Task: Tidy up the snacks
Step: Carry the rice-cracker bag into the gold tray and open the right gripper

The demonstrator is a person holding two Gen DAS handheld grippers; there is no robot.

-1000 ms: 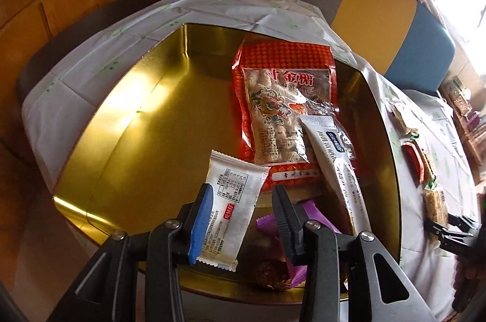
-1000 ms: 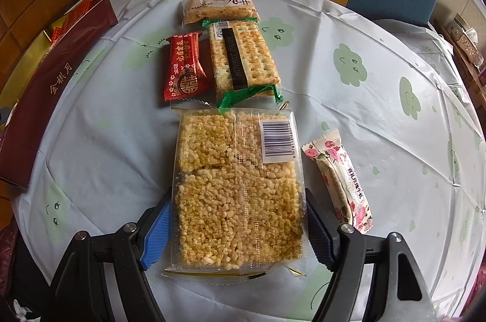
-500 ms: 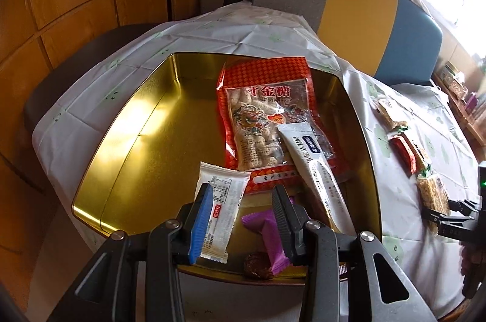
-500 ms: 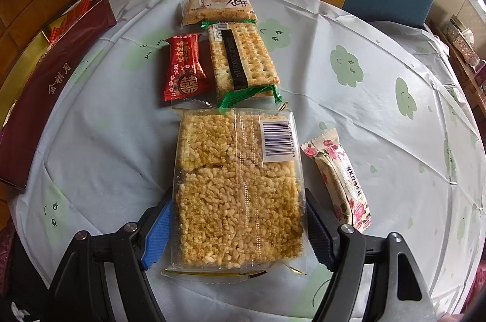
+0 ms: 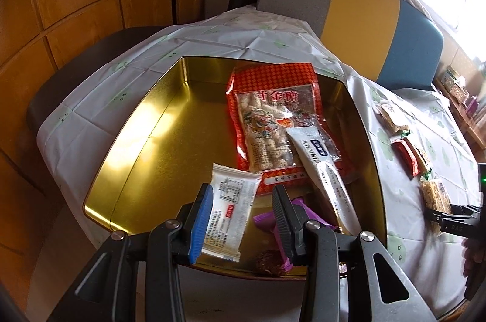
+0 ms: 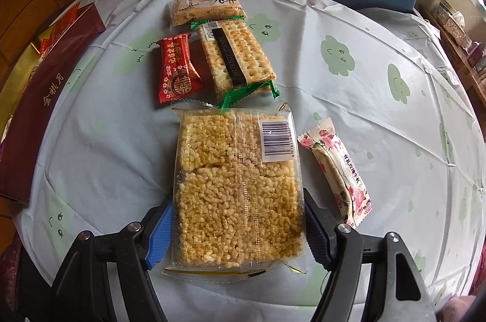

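My right gripper (image 6: 237, 234) points down at a clear packet of puffed-rice squares (image 6: 237, 179) that lies flat on the tablecloth. Its jaws are closing, one pad at each long side of the wrapper, which shows no squeeze. My left gripper (image 5: 243, 194) hovers open over the near rim of a gold tin (image 5: 145, 146). The tin holds a red bag of puffed snacks (image 5: 273, 121), a white stick packet (image 5: 325, 170), a small white packet (image 5: 227, 218) and a purple packet (image 5: 267, 220). The small white packet lies below the left jaws, not held.
Beyond the rice packet lie a red candy packet (image 6: 176, 73), a cracker packet (image 6: 237, 55) and a beige pastry packet (image 6: 206, 6); a floral packet (image 6: 337, 170) lies to its right. The tin's dark red wall (image 6: 45, 109) stands at the left. A padded bench (image 5: 358, 9) backs the table.
The left gripper has risen and drawn back, so the tin looks smaller and lower. The right jaws have narrowed a little around the rice packet, which has not moved.
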